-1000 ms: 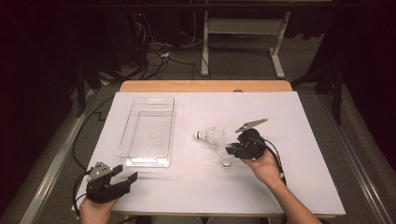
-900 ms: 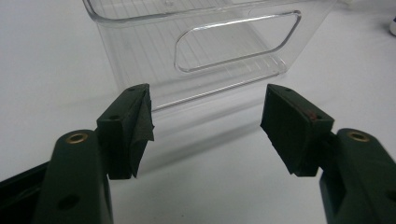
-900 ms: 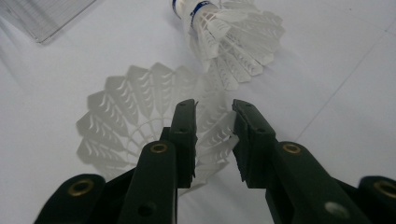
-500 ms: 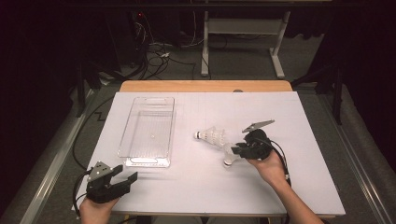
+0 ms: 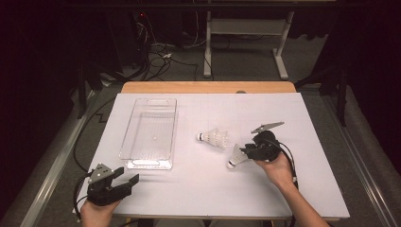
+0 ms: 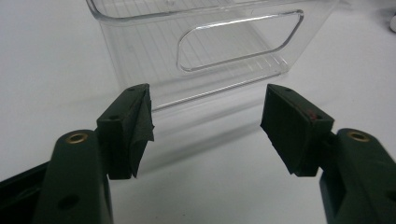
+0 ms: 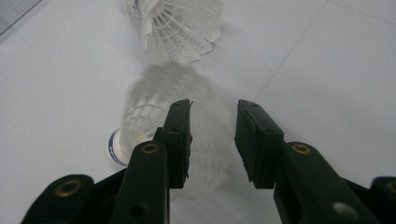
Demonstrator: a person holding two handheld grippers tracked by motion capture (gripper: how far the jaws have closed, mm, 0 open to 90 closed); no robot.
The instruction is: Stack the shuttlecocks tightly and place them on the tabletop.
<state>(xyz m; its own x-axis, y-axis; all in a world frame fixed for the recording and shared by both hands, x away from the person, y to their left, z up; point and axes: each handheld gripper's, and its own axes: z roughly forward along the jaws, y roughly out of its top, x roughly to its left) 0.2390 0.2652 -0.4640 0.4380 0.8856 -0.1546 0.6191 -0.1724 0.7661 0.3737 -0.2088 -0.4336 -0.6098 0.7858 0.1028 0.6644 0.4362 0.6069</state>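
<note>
Two white shuttlecocks lie on the white table. The farther shuttlecock (image 5: 215, 138) (image 7: 182, 23) rests on its side near the middle. The nearer shuttlecock (image 5: 236, 156) (image 7: 149, 102) is blurred, its cork pointing toward the table's near edge. Its feather skirt sits in the gap of my right gripper (image 5: 244, 152) (image 7: 212, 112). Those jaws have just been opening and the pads do not press on the skirt. My left gripper (image 5: 128, 176) (image 6: 208, 107) rests open and empty at the near left, facing the short end of a clear plastic tray (image 5: 146, 164) (image 6: 196, 51).
The clear tray is empty and lies lengthwise on the left half of the table. A wooden strip (image 5: 208, 87) edges the table's far side. Cables and a desk frame (image 5: 246, 33) stand on the floor beyond.
My right gripper has shifted a little to the right and its jaws stand wider around the nearer shuttlecock. The left gripper and the farther shuttlecock have not moved.
</note>
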